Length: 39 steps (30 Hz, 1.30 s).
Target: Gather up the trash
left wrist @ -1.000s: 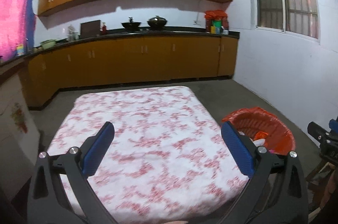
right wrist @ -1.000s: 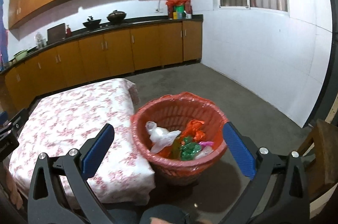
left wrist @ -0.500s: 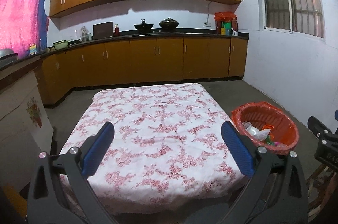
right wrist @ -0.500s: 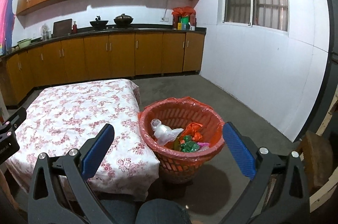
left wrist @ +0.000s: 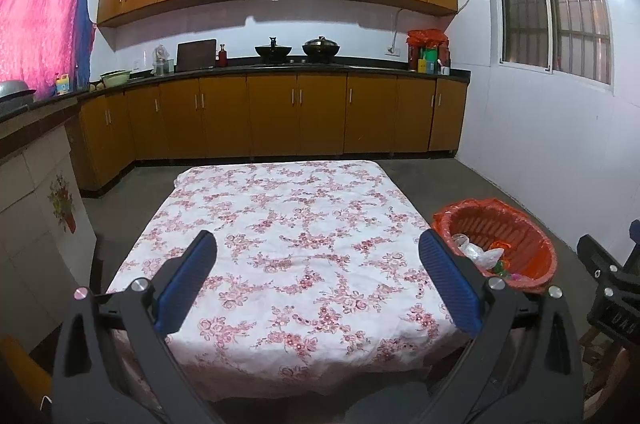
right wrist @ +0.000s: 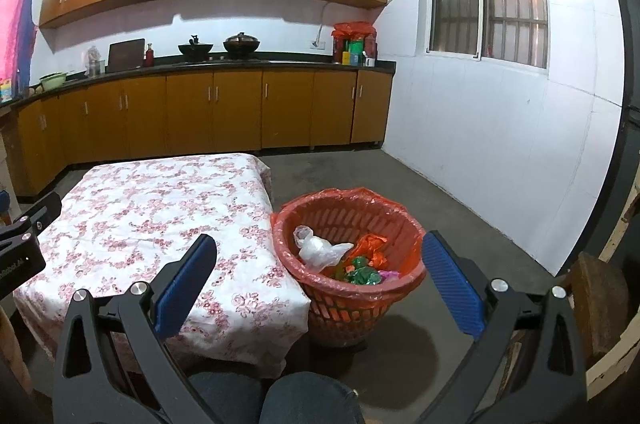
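Both views pulled back and levelled since a second ago; left gripper [left wrist: 318, 280] and right gripper [right wrist: 319, 278] fingers spread, empty. Surface [left wrist: 304, 224] bare, trash in basket [right wrist: 404, 284]: collection looks finished.

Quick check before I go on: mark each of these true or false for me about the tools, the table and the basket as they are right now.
1. Both the left tool and the right tool are open and empty. True.
2. Trash lies on the floral tablecloth. False: no trash shows on it.
3. The red basket already holds bags. True.
4. The basket stands on the table. False: it stands on the floor beside it.
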Tool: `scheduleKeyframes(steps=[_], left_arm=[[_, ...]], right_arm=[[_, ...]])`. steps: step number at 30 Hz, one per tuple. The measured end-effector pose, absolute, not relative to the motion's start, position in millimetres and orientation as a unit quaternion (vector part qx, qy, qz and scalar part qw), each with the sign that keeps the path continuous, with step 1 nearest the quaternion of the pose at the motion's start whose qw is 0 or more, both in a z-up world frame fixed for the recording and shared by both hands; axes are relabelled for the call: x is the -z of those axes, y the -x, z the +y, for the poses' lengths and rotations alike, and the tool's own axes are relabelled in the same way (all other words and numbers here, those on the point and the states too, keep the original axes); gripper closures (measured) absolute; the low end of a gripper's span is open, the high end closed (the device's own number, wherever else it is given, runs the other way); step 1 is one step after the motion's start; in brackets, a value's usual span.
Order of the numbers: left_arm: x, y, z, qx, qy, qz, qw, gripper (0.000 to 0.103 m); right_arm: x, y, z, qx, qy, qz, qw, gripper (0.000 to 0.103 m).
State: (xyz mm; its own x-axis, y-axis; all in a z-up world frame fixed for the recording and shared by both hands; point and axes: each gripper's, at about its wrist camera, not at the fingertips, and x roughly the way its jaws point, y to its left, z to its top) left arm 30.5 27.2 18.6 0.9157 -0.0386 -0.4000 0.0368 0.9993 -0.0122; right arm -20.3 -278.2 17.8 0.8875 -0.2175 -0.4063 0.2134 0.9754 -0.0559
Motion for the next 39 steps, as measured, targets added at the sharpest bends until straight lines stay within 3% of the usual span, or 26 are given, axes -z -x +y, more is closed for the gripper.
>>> scheduleKeyframes(steps=[39], left_arm=[[-18.0,-29.2,24.4,0.039,0.012,0.218,0.975,0.004]], right_arm=[[-6.5,19.0,-299.6,0.105,-0.043,0.241,0.964,0.002]])
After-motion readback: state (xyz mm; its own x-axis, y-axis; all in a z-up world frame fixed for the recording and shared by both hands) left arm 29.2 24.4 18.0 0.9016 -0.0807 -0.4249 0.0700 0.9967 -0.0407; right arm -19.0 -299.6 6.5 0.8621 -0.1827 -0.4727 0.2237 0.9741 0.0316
